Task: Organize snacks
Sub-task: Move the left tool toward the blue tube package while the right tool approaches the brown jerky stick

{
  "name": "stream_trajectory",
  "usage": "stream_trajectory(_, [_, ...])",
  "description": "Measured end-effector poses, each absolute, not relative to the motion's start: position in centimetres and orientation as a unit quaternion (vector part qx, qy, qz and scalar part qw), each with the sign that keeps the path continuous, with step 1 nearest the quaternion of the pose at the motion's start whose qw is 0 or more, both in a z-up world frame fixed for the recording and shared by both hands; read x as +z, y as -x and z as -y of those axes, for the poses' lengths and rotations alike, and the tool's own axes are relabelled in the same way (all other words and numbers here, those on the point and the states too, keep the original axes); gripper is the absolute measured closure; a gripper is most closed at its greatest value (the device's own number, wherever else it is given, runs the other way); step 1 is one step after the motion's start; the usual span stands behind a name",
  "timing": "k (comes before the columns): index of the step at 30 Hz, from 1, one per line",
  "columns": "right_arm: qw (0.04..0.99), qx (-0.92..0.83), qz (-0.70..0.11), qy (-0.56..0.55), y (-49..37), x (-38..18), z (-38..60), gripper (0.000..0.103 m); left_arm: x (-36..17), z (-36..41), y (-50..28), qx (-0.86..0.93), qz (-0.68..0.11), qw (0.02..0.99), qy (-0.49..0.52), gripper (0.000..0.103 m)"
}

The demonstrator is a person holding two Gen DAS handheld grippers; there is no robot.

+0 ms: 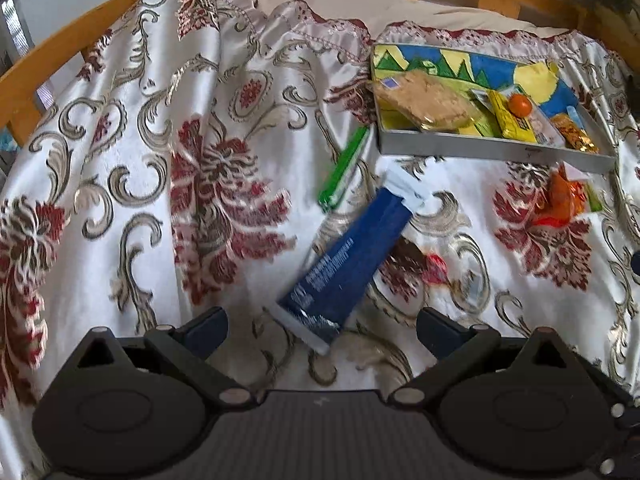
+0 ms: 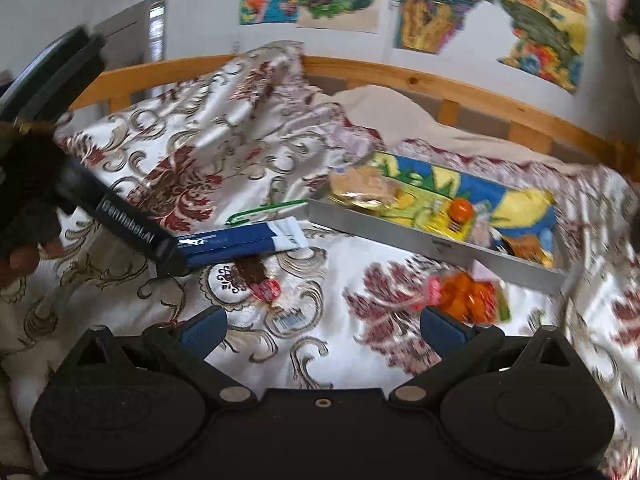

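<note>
floral bedspread [image 1: 120, 128]; blue packet [image 1: 352, 248] between open left gripper [image 1: 322, 330]

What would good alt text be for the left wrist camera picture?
An open left hand-held gripper hovers over a blue snack packet lying on a floral bedspread. Beyond it lie a green packet and an orange wrapper, with a metal tray of snacks behind them.

Blue packet [image 1: 347, 256] between spread jaws.
</note>
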State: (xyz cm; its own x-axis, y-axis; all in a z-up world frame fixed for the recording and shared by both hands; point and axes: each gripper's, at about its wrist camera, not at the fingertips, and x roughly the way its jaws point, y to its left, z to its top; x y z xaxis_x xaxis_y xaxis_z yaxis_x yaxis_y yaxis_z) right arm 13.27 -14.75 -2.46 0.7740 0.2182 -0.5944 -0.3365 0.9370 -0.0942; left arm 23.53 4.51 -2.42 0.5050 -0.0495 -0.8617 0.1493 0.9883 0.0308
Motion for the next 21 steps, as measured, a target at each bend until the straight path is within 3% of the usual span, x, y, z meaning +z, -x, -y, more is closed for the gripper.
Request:
stream_trajectory(9, [0.933,0.177,-0.276,0.145,-17.2,-4.0,12.9,0.001,-4.1,-4.3,-26.2,-0.057,-0.499,0.86,-0.09,0.001])
stream_trajectory(21, [0.924,0.184,-0.307,0.134,-19.2,-5.9,12.0,0.001,-5.8,-4.3,-27.6,-0.073,-0.513,0.851,-0.091,0.001])
